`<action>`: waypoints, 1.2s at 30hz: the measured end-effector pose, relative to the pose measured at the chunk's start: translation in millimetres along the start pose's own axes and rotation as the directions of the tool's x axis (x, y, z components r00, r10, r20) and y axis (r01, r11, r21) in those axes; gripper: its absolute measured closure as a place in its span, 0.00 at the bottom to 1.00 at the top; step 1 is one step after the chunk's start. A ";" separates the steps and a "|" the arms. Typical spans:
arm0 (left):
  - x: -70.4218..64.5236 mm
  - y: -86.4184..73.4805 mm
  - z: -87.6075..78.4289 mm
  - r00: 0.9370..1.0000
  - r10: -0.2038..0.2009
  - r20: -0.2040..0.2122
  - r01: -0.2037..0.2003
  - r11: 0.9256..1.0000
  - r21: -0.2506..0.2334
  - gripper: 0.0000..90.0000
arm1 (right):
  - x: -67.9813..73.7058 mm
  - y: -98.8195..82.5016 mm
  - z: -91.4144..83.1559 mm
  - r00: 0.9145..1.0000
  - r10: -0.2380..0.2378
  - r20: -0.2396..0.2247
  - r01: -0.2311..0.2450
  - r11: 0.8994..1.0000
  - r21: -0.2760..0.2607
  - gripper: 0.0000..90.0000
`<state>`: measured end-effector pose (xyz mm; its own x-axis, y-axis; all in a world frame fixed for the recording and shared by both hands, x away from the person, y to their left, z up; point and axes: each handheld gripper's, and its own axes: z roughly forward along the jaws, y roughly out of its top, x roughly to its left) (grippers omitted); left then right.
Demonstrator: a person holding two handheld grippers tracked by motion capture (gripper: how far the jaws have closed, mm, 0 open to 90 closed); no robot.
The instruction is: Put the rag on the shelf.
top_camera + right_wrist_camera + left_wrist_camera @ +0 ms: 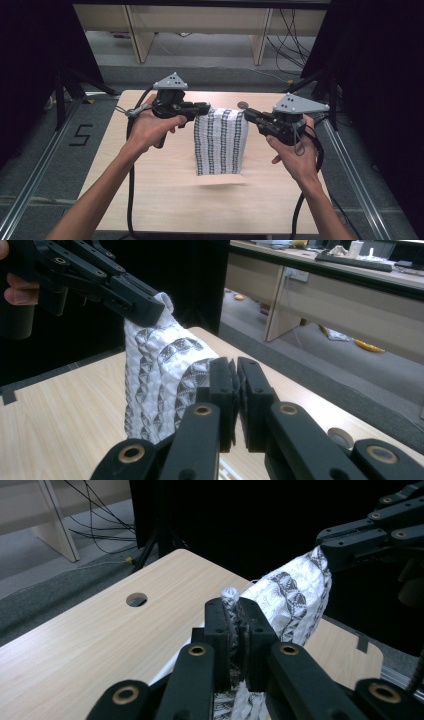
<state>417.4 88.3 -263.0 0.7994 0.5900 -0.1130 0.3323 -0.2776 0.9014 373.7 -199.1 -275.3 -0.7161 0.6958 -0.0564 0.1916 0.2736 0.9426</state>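
Note:
A white cloth with a black triangle pattern hangs above the wooden table, held up by its two top corners. My left gripper is shut on the left top corner; in the left gripper view the cloth is pinched between the jaws of that gripper. My right gripper is shut on the right top corner; in the right gripper view the cloth runs from its jaws to the other gripper. The cloth's lower edge hangs just above the tabletop.
A round cable hole sits at the table's far edge behind the cloth, also visible as the hole. Black tripod legs stand at both far corners. Desks and cables lie beyond on grey carpet.

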 end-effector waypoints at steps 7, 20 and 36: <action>9.1 11.2 4.6 1.000 -0.016 -0.020 0.015 1.000 -0.025 0.93 | -9.4 12.9 6.7 1.000 0.004 0.013 -0.004 1.000 -0.008 0.96; 22.4 38.7 15.5 0.996 -0.052 -0.077 0.046 0.997 -0.067 0.94 | -33.1 34.1 21.0 0.998 0.025 0.051 -0.023 0.999 -0.038 0.96; 58.5 47.0 51.1 0.984 -0.125 -0.130 0.113 0.989 -0.100 0.93 | -70.5 37.9 66.1 0.990 0.091 0.112 -0.092 0.996 0.004 0.96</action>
<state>505.4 71.0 -248.7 0.6798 0.7135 -0.1697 0.3684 -0.1321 0.9202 475.8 -193.9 -257.3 -0.6162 0.7876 -0.0071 0.2594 0.2114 0.9423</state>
